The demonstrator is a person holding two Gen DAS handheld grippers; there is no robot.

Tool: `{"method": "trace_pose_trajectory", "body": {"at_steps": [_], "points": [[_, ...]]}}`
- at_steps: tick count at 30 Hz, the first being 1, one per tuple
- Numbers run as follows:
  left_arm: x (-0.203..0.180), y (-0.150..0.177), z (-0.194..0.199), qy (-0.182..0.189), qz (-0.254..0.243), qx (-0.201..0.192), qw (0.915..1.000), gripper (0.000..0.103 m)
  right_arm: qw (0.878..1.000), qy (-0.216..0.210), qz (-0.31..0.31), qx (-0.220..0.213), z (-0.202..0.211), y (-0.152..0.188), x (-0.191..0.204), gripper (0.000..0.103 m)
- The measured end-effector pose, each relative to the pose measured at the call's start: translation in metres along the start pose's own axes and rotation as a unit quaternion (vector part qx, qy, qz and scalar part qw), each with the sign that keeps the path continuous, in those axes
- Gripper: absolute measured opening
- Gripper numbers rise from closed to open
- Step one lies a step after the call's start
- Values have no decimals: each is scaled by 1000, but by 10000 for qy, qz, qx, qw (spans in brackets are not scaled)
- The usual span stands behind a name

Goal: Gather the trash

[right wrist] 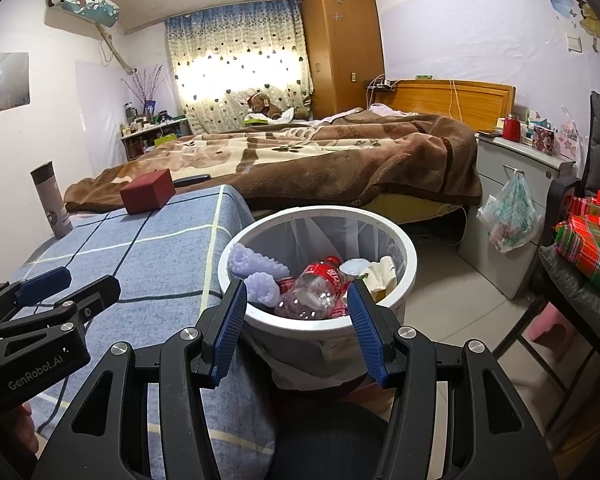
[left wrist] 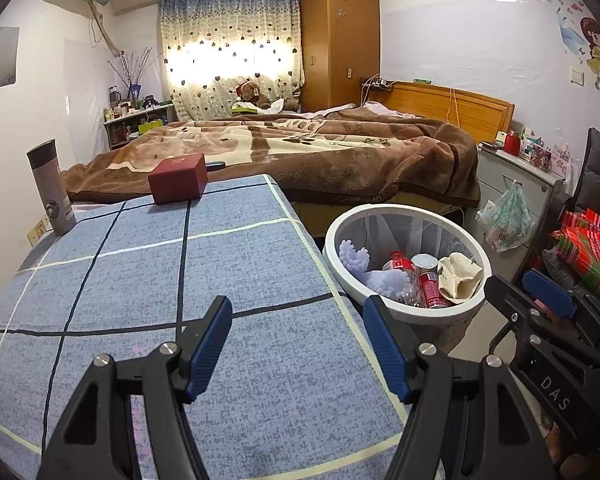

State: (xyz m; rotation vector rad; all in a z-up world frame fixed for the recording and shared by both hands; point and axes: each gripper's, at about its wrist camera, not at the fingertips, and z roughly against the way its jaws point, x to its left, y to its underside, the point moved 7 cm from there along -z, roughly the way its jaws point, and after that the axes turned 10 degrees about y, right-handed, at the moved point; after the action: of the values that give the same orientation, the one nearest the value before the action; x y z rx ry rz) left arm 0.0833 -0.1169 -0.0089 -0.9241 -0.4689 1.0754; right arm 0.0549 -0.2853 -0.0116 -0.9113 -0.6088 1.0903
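Observation:
A white trash bin [left wrist: 340, 232] [right wrist: 404, 240] stands on the floor beside the blue checked table [left wrist: 180, 280] [right wrist: 140, 264]. Inside lie a clear plastic bottle with a red label [right wrist: 312, 292], a red can [left wrist: 432, 290], lilac foam pieces [right wrist: 256, 268] [left wrist: 354, 258], a round lid [left wrist: 424, 262] and crumpled beige paper [left wrist: 460, 276]. My left gripper [left wrist: 298, 344] is open and empty over the table's right edge. My right gripper [right wrist: 298, 326] is open and empty just in front of the bin's near rim; it also shows in the left wrist view [left wrist: 540, 296].
A dark red box [left wrist: 178, 184] [right wrist: 148, 192] and a grey thermos [left wrist: 52, 188] [right wrist: 52, 200] stand at the table's far end. A bed with a brown blanket [left wrist: 300, 156] lies behind. A grey cabinet with a hanging plastic bag [right wrist: 508, 216] and a chair with plaid fabric [right wrist: 588, 240] are at the right.

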Motion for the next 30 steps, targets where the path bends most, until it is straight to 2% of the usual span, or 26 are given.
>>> {"method": "trace_pose_trajectory", "body": {"at_steps": [30], "points": [[1, 2, 2, -21, 33, 15, 10000, 70, 10000, -1, 24, 20, -1, 1, 2, 54]]}}
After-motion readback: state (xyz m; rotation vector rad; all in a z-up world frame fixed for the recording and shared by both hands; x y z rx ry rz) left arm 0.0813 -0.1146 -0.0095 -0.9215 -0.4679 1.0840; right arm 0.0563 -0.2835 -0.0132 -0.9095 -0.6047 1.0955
